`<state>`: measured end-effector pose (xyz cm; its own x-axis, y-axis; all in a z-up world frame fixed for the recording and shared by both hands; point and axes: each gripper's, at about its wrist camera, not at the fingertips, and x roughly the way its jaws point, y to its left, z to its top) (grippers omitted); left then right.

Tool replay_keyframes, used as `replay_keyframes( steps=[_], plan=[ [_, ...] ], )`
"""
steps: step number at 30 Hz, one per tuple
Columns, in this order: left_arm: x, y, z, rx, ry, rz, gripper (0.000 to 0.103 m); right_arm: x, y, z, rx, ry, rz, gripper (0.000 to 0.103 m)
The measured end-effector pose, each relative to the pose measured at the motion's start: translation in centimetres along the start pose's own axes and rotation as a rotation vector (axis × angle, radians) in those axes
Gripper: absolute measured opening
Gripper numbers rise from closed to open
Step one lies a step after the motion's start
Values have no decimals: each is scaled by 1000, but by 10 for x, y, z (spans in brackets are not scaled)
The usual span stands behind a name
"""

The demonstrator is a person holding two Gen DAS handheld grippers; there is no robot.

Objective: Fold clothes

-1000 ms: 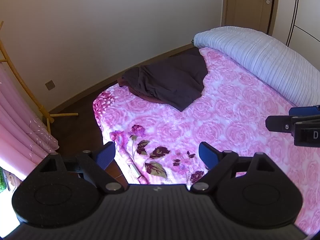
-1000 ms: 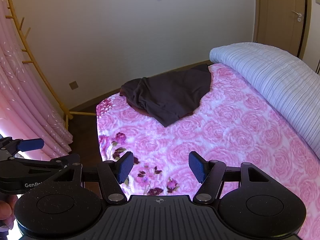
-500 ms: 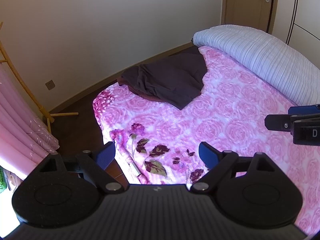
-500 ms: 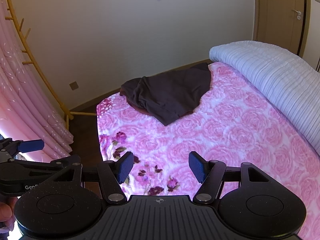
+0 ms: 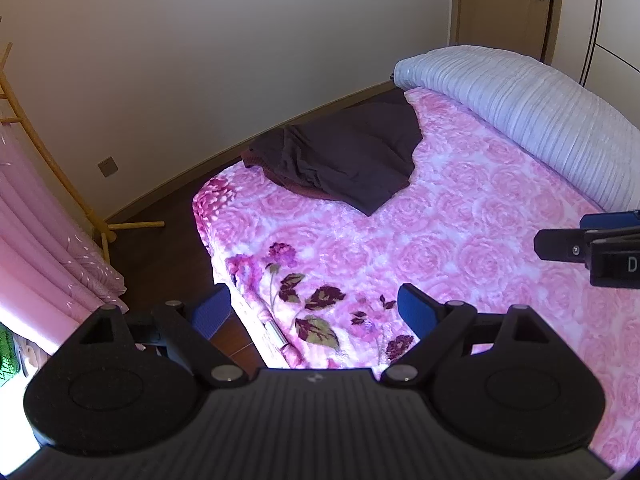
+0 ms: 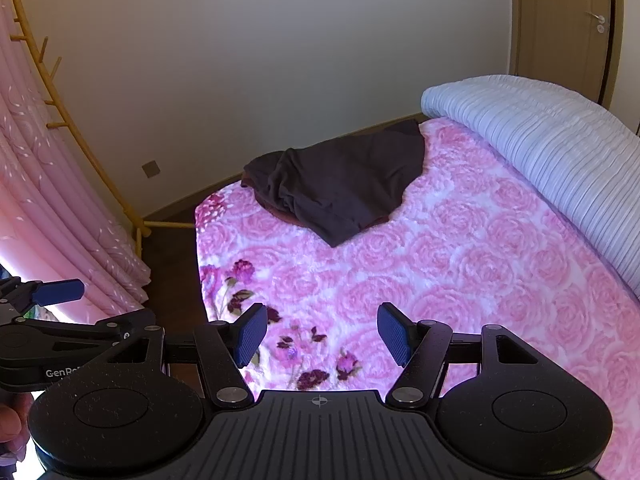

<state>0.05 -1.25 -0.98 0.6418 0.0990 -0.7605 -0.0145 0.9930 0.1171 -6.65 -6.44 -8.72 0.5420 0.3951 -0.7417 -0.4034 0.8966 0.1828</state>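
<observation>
A crumpled dark brown garment [image 5: 344, 160] [image 6: 340, 188] lies at the far corner of the bed, on the pink rose blanket [image 5: 460, 232] [image 6: 460, 264], with a reddish piece showing under its near edge. My left gripper [image 5: 314, 310] hangs open over the bed's near corner, nothing between its blue pads. My right gripper [image 6: 320, 330] is open too, well short of the garment. Each gripper shows at the edge of the other's view.
A rolled white ribbed duvet [image 5: 520, 108] [image 6: 552, 148] runs along the bed's right side. Pink curtains [image 6: 52, 208] and a yellow wooden rack [image 5: 52, 168] stand at the left over dark floor [image 5: 160, 256]. A door [image 6: 560, 28] is at the back right.
Both views have shifted slightly, with the bed sitting a little lower in frame. Both grippers stay open and the garment has not moved.
</observation>
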Motion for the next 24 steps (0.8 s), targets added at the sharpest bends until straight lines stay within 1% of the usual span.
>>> replay_keyframes(
  steps=[14, 20, 24],
  plan=[
    [3, -6, -3, -19, 29, 48, 88, 12, -11, -1, 0, 22, 42, 65],
    [7, -9, -5, -21, 43, 55, 88, 18, -18, -1, -3, 36, 50, 65],
    [15, -6, 0, -20, 53, 56, 88, 27, -21, 2, 4, 46, 50, 65]
  ],
)
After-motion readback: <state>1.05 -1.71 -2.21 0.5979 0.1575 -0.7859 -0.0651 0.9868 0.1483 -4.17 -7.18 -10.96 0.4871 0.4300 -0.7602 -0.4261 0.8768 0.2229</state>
